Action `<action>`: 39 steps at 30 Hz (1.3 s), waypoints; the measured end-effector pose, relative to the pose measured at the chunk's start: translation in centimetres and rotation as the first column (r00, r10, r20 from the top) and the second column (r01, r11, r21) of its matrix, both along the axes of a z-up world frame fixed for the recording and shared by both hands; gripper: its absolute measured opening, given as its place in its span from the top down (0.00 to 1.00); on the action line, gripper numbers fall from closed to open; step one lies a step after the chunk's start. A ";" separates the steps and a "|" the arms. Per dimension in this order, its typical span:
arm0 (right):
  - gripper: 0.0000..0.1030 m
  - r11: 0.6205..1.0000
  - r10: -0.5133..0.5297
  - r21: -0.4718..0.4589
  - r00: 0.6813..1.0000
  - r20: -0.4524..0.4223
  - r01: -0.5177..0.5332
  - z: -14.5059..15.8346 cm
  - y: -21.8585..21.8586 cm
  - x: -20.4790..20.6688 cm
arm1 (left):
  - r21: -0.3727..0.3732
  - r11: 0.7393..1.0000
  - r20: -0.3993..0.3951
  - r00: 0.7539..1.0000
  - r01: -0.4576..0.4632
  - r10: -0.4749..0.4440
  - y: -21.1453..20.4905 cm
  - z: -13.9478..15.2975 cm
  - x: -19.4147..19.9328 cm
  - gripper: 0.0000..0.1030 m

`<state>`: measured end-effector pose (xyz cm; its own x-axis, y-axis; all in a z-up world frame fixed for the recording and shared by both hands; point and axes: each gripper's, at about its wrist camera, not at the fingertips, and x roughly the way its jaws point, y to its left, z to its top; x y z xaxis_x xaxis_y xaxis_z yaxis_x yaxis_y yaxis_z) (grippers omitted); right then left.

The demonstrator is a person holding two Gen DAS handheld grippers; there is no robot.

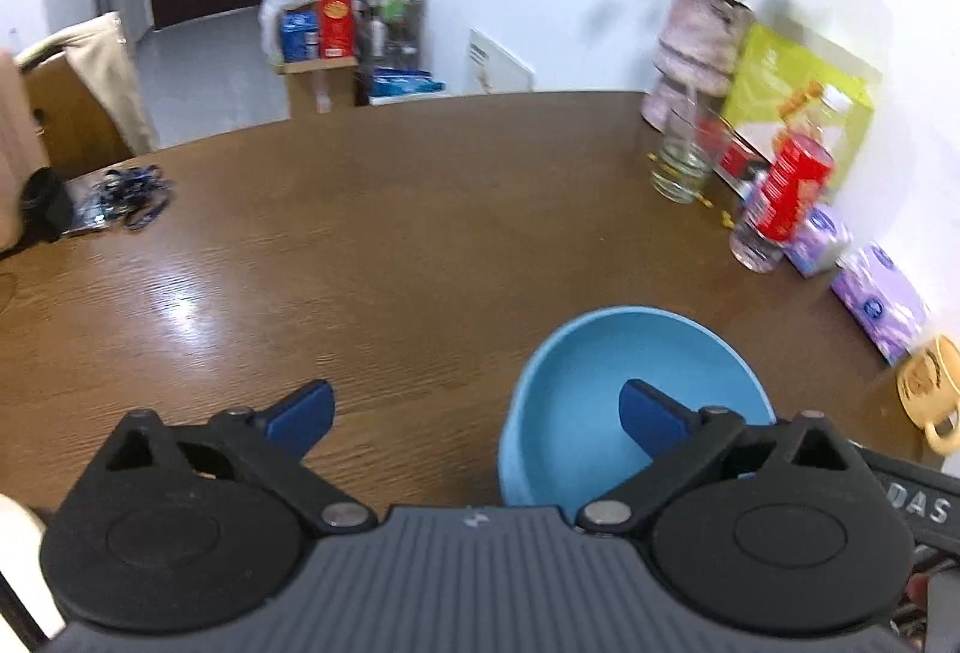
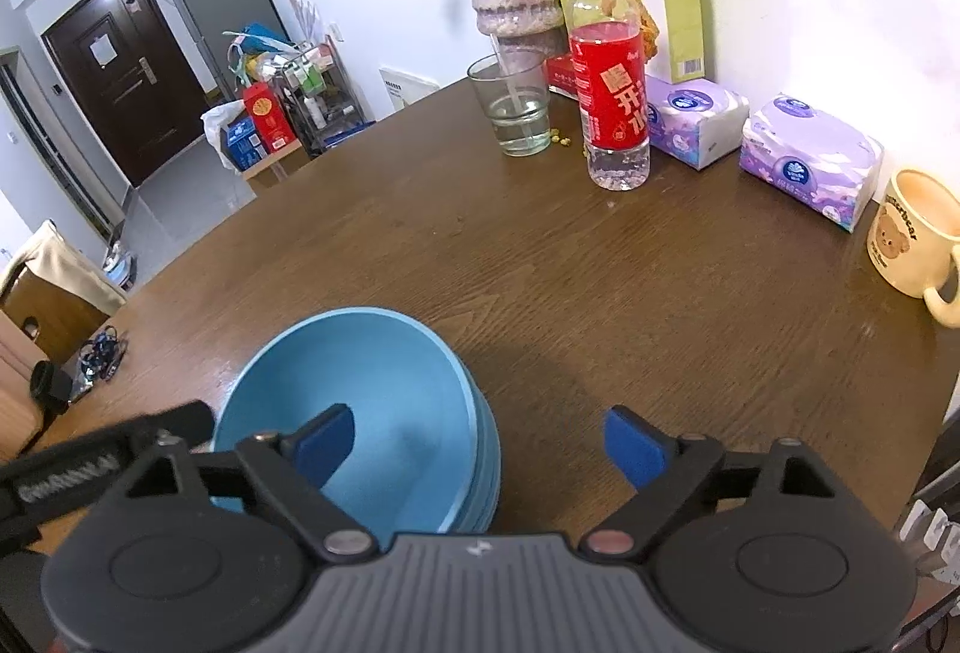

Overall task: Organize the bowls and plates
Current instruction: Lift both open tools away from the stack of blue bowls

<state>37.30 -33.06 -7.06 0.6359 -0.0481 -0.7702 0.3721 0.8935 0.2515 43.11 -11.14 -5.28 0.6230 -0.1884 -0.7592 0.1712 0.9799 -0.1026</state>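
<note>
Bowls [image 2: 360, 401], light blue and matte, sit nested upright.

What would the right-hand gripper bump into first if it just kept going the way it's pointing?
Most likely bare table. The right gripper is open and angled down at the wood; the stacked blue bowls sit under its left finger, not between the tips. Depth is hard to judge, so that finger might clip the bowls' rim.
</note>
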 end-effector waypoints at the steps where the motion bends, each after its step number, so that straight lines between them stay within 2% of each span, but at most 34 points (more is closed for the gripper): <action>1: 0.03 1.000 0.000 0.001 1.000 0.001 0.000 0.1 0.0 -0.2 | -0.001 1.000 -0.006 1.000 -0.010 0.010 0.3 0.0 -0.1 0.00; 2: 0.00 1.000 0.000 -0.001 1.000 0.004 0.000 0.3 0.1 -0.6 | -0.004 1.000 -0.012 1.000 -0.019 0.019 0.7 0.1 -0.2 0.00; 14: 0.00 0.998 0.055 -0.043 0.998 0.020 -0.054 1.9 2.1 -4.4 | -0.070 0.997 0.011 1.000 -0.022 0.023 4.4 1.4 -4.5 0.00; 21: 0.00 0.993 0.112 -0.051 0.993 0.026 -0.111 1.9 3.2 -6.7 | -0.054 0.998 0.010 1.000 -0.017 0.018 5.1 1.4 -7.1 0.00; 39: 0.00 0.971 0.233 -0.062 0.972 0.010 -0.232 1.7 4.9 -9.6 | -0.049 0.995 0.027 0.996 -0.084 0.085 6.8 1.5 -12.6 0.00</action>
